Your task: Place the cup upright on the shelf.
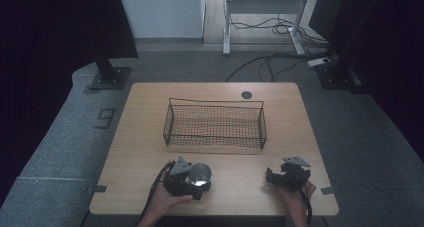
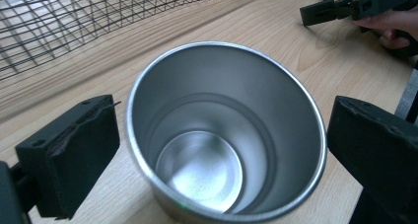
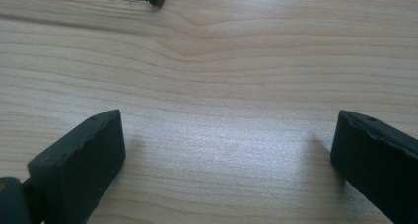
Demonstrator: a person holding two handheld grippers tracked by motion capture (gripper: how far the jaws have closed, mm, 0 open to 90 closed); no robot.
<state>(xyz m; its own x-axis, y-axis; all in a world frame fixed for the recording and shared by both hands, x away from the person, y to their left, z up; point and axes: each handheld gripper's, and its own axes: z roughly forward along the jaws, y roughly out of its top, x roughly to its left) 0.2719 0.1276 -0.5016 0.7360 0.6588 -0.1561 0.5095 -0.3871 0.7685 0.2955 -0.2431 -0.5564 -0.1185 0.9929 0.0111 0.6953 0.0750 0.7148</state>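
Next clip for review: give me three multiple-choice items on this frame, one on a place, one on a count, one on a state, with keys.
1. Where does the steel cup stand?
A. inside the wire basket
B. on the table between the left claw's jaws
C. on the floor

2. How many wire baskets are on the table?
A. one
B. two
C. three

3. How is the right claw?
A. shut on the cup
B. shut on the basket
C. open, holding nothing

Key: 1 B, the left claw has a jaw on each side of the cup; 2 A, the high view shows one basket; 3 C, bare wood lies between its jaws.
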